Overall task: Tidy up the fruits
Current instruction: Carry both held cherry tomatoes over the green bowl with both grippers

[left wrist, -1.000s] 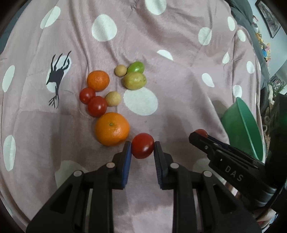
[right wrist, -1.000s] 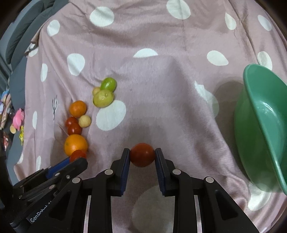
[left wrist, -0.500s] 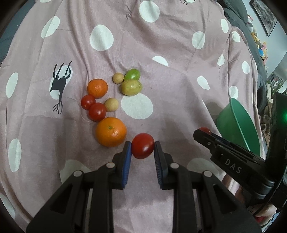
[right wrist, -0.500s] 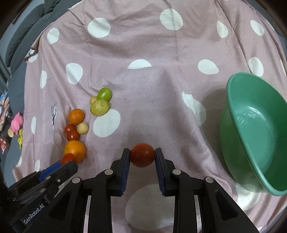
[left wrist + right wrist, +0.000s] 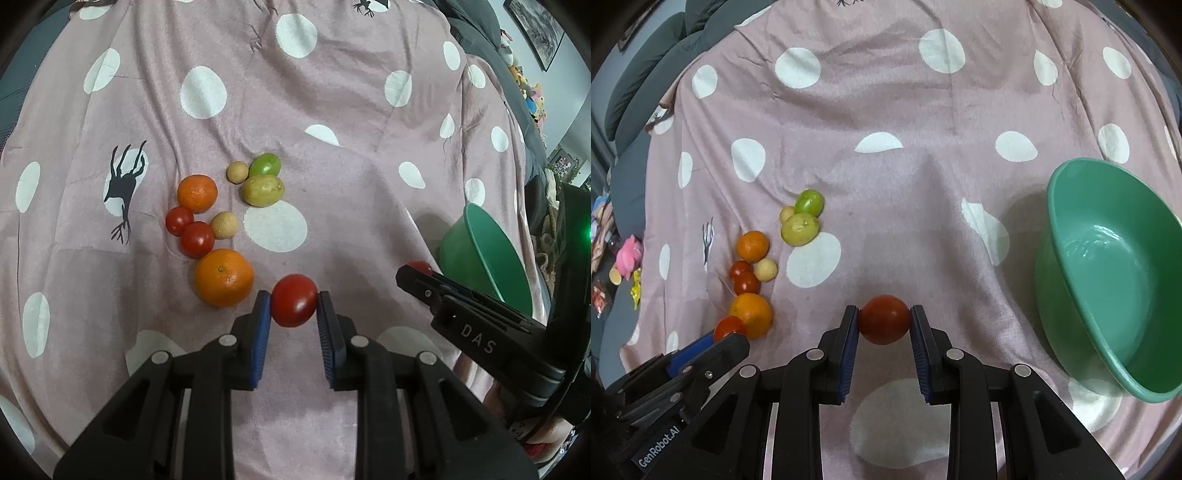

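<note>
Left-held tomato point(image 5: 294, 305): red, smooth and glossy, clamped between the blue ribbed pads of the left gripper point(image 5: 293, 314); it sits just right of the large orange point(image 5: 224, 277), which serves as the landmark here.
Right-held tomato point(image 5: 884, 319): darker red, round, pinched between the pads of the right gripper point(image 5: 884, 325), well to the right of the large orange and left of the green bowl point(image 5: 1108, 273).
Fruit cluster: beyond the large orange lie two small red tomatoes point(image 5: 197, 239), a pale round fruit point(image 5: 225, 225) and a small orange point(image 5: 197, 193); farther on and slightly right are a yellow-green oval fruit point(image 5: 263, 190), a bright green fruit point(image 5: 264, 165) and another pale round fruit point(image 5: 236, 172).
Green bowl: smooth glossy plastic, tilted, inside bare where it shows, far right of the large orange.
Writing: "DAS" in pale letters on the side of the right gripper, seen from the left camera; "GenRobot.AI" on the side of the left gripper, seen from the right camera.
Surface: a dusty-pink cloth point(image 5: 332, 92) with large white dots, softly creased, carrying a black deer print point(image 5: 123, 192) left of the large orange.
Room: grey cushions point(image 5: 646, 70) beyond the cloth's far left edge, bright toys point(image 5: 628, 254) at the left margin, a framed picture point(image 5: 539, 33) on the wall at upper right.
</note>
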Available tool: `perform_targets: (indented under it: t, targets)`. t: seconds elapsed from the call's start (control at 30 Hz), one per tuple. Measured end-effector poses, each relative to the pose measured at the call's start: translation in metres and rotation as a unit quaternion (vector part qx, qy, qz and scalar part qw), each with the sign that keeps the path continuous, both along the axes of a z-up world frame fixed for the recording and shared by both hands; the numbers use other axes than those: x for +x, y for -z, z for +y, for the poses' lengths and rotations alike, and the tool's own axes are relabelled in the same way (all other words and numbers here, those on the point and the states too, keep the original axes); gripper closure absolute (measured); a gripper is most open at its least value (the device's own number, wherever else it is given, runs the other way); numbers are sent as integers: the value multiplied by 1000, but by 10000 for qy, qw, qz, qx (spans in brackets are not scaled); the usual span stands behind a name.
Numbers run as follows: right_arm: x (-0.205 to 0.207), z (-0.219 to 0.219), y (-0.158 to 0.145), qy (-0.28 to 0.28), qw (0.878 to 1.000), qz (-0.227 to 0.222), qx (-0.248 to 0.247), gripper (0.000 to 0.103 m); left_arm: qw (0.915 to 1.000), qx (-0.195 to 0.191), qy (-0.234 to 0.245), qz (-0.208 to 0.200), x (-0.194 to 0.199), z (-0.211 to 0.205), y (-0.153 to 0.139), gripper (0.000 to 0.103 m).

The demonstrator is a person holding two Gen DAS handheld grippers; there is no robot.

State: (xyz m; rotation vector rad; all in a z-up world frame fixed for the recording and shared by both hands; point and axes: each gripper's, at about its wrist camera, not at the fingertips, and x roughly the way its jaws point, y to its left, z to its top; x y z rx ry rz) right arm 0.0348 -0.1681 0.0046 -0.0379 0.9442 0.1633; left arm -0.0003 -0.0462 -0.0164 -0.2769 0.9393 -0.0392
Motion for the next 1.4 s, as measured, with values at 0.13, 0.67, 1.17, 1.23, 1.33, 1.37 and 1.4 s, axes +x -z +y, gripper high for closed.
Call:
perform_targets:
  t: [0.13,0.67,1.17,1.23,1.33,1.37,1.4]
  targets:
    - [-1,-2,-3,-8,10000,-21,9,74,10000,12,-12,-56,-1,-2,-2,79]
    - [-6,-14,-18,86,9996,-280,26,74,9997,94,77,-215,-1,-22,-16,79]
    - [-15,-49,-41,397,9970,-646,157,74,9984,285,259,-420,11,-56,-30,79]
    - [-17,-53,-43,436,9965,-695,145,74,9980,305,311,-459,12,-61,-32,79]
    - [-19,-60,-47,517,9955,-769,191,74,9976,326,390,-475,16,-69,-34,79]
    - [-19,-62,-48,537,9953,-780,196,74,9975,321,409,-487,17,-71,-35,79]
    - [-20,-65,-49,570,9949,-810,206,74,9972,332,439,-511,18,-74,-36,79]
